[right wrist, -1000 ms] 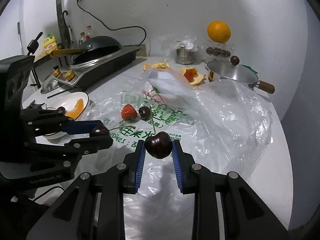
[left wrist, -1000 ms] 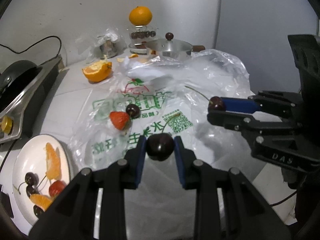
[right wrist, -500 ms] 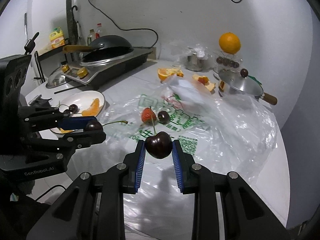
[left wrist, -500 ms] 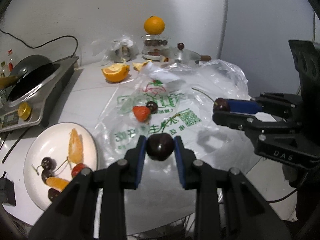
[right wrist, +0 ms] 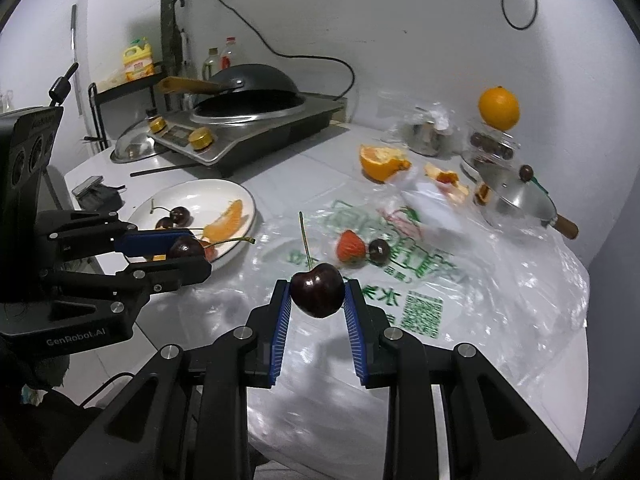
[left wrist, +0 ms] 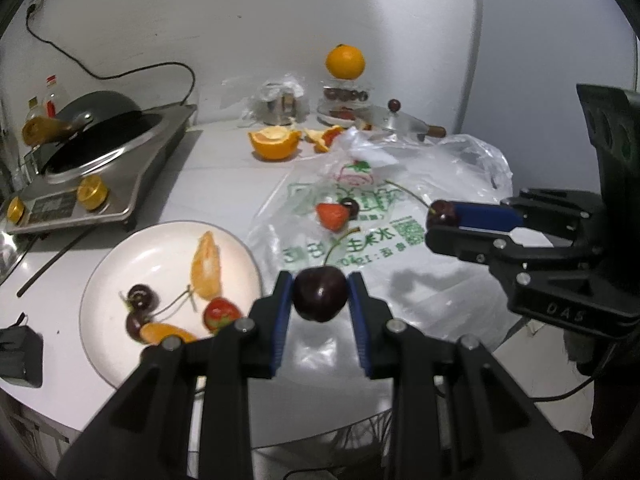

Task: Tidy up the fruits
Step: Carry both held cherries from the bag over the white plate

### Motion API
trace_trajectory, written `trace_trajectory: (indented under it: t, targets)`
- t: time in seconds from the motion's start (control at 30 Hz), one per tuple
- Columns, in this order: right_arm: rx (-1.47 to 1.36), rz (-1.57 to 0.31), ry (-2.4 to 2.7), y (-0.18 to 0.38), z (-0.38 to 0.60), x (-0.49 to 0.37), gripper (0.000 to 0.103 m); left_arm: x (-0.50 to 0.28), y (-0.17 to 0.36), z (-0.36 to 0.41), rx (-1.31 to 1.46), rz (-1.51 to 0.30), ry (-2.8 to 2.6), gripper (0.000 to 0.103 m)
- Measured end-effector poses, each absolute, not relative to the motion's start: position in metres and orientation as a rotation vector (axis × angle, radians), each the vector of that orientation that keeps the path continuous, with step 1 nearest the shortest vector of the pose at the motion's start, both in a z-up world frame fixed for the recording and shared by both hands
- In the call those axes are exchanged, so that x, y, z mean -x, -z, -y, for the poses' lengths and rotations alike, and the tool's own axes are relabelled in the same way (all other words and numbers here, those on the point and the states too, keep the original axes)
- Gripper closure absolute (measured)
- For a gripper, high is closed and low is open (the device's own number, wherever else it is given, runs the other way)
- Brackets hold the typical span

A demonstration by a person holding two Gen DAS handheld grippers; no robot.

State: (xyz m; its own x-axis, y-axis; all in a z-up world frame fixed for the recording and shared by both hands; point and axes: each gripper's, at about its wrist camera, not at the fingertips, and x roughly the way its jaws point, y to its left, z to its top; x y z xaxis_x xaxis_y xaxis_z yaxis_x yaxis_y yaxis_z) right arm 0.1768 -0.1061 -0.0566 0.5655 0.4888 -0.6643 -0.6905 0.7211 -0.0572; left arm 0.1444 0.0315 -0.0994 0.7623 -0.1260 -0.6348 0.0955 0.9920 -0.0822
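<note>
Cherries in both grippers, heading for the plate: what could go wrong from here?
1. Each cherry is round and glossy, pinched only at its sides; it could slip out while carried.
2. The white plate already holds cherries, orange segments and a strawberry, so a dropped cherry may roll or knock them.
3. The left gripper and right gripper sit close together near the plate; they could collide.
</note>
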Motion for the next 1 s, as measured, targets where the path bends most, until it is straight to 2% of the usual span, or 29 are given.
trace_trajectory:
  t: [1.0]
  targets:
    - [0.417, -0.706, -0.833, 0.071, 0.005, -0.187, 0.074, -0.129, 0.117, -0.133, 0.113, -0.701, -0.038, 0.074]
